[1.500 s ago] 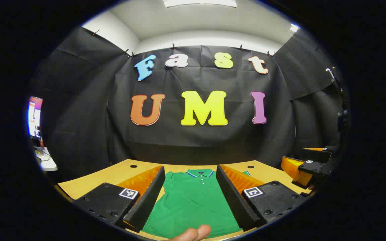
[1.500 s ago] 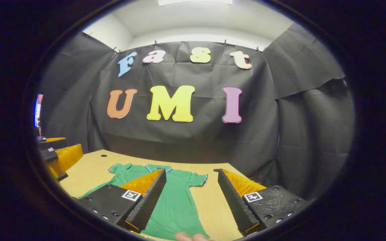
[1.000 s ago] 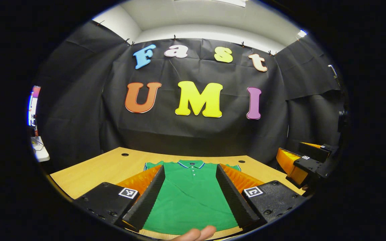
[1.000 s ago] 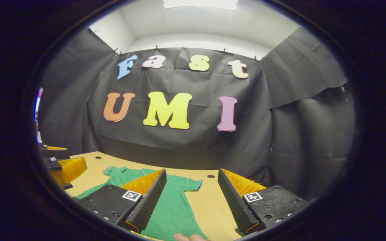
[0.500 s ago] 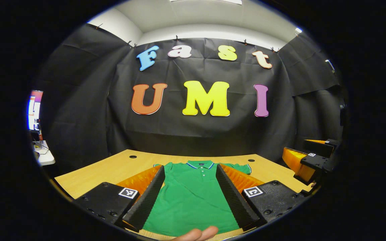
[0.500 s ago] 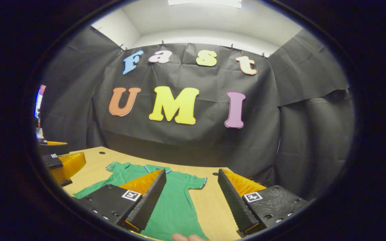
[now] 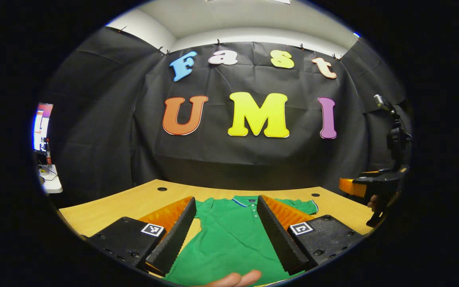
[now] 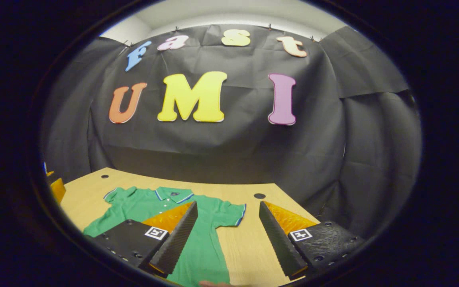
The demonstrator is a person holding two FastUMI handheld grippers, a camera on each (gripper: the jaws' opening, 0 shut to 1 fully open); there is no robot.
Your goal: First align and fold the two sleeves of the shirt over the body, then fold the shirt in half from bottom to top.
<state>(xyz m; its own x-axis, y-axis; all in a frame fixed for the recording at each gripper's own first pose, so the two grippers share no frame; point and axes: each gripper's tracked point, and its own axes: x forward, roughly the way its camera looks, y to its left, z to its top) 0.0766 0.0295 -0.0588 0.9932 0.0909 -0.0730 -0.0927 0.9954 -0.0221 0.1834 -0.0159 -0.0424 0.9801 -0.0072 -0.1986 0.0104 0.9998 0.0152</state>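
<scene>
Lying flat on the worktop [image 8: 249, 243], collar far and hem near, the green shirt [image 7: 229, 239] stretches lengthwise ahead of both tongs. Left tongs [image 7: 225, 231] gape above its body; right tongs [image 8: 225, 235], also spread, sit nearer the right sleeve [image 8: 229, 211].

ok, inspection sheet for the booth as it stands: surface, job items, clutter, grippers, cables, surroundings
Surface: wooden table, two round holes near its far edge.
Job's things: green polo shirt lying flat, collar toward the wall, both sleeves spread out, no fold made.
Clutter: nothing seen on the table.
Grippers: left gripper open, above the shirt body; right gripper open, above the shirt's right side and bare table. A fingertip shows at the bottom edge of the left gripper view.
Cables: nothing seen on the table.
Surroundings: black cloth wall; lit screen and a small white table off to the left.
</scene>
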